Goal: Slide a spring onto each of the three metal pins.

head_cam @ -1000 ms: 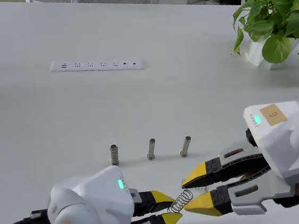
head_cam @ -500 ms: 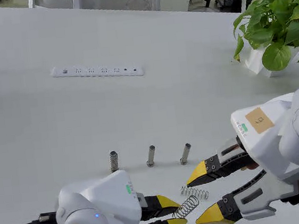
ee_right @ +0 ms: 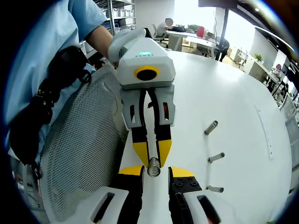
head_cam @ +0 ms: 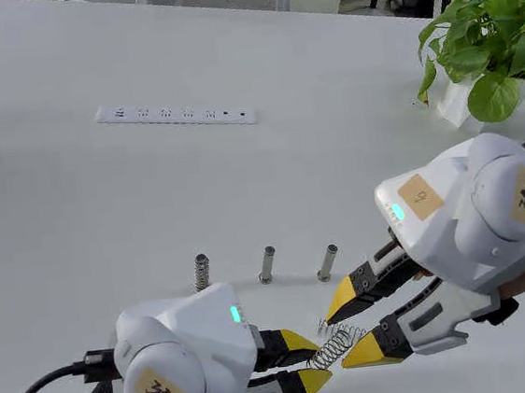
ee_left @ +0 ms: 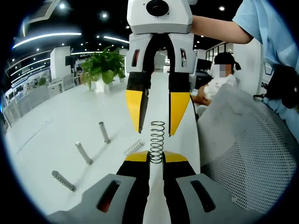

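While the left tool (head_cam: 310, 361) pinches one end of a spring (head_cam: 332, 348) between its yellow tips, the right tool (head_cam: 346, 330) faces it with jaws spread, one on either side of the spring's free end. From the left gripper view we note the spring standing straight out from the left tool's pressed-together tips, its far coils between the right tool's two tips; we cannot tell whether those tips touch the coils.

A second spring (ee_left: 134, 147) lies loose on the tabletop (head_cam: 78, 225), just beside both tools on the side toward the pins.

Three metal pins stand in a row just beyond the tools. We record the left pin (head_cam: 202, 271) as carrying a spring around its shaft. The middle pin (head_cam: 267, 264) and the right pin (head_cam: 327, 261) are bare.

Farther back a white power strip (head_cam: 176, 115) lies flat. A potted plant (head_cam: 488, 23) stands at the far right of the tabletop. We see a mesh chair back (ee_right: 84, 140) behind the left tool in the right gripper view.
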A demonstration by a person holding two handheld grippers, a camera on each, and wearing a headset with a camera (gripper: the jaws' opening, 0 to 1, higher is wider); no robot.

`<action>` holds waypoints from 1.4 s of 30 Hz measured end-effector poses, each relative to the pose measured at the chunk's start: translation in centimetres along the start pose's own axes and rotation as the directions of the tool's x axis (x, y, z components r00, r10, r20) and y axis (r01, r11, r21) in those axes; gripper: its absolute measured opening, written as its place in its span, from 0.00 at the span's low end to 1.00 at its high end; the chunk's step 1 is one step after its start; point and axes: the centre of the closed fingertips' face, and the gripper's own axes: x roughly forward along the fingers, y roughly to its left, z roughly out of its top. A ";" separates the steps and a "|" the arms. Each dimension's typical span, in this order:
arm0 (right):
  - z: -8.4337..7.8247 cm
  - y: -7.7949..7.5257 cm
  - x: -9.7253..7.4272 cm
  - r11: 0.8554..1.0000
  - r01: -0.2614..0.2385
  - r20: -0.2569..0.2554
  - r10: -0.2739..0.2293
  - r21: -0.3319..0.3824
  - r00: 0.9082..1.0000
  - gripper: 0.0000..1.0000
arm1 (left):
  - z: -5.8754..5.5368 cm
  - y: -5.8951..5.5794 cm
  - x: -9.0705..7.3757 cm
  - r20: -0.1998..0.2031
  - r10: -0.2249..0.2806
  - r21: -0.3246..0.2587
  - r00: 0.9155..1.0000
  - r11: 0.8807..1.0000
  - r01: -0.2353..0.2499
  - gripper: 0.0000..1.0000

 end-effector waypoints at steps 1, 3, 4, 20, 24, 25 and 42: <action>-0.1 0.1 0.1 1.000 -0.006 -0.007 0.006 -0.007 1.000 0.17 | 0.0 0.0 0.0 0.001 0.001 -0.002 1.000 1.000 -0.001 0.06; -0.1 0.2 0.3 1.000 -0.018 -0.013 0.018 -0.013 1.000 0.15 | 0.2 0.0 0.0 0.007 0.004 -0.007 1.000 1.000 -0.004 0.06; -0.1 0.2 0.3 1.000 -0.020 -0.015 0.020 -0.014 1.000 0.14 | 0.2 0.1 0.0 0.009 0.005 -0.008 1.000 1.000 -0.005 0.06; 0.0 0.3 1.1 0.999 -0.038 -0.034 0.037 -0.028 0.999 0.08 | 0.5 0.1 0.0 0.030 0.012 -0.023 0.999 1.000 -0.011 0.06; 0.1 0.4 1.2 0.999 -0.040 -0.035 0.039 -0.031 0.999 0.08 | 0.6 0.1 0.0 0.033 0.014 -0.026 0.999 1.000 -0.013 0.06; 0.0 0.3 1.2 0.999 -0.040 -0.038 0.038 -0.034 0.999 0.08 | 0.6 0.1 0.0 0.034 0.013 -0.027 0.999 1.000 -0.012 0.06; 0.0 0.3 1.4 0.998 -0.047 -0.053 0.045 -0.033 0.998 0.08 | 0.4 0.1 -0.1 0.035 0.025 -0.054 0.999 0.998 -0.023 0.07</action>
